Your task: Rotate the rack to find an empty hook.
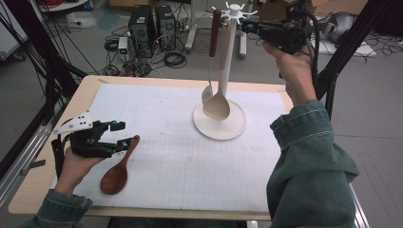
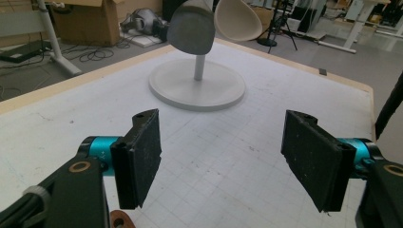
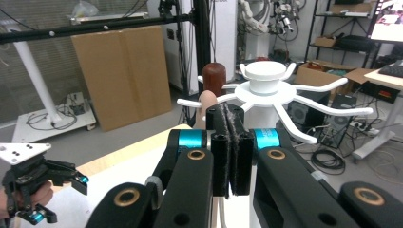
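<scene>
bright even indoor light | soft shadows | slight blur overall

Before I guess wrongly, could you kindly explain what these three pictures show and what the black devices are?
A person holds a hand-held two-jaw gripper in each hand. One camera looks down on the table; one rides on each gripper.

The left gripper is open beside a dark wooden spoon lying on the white mat.

The right gripper is up at the top of a white utensil rack, jaws shut, with nothing visibly between them.

A pale wooden spoon and a brown-handled spoon hang from the rack.
</scene>
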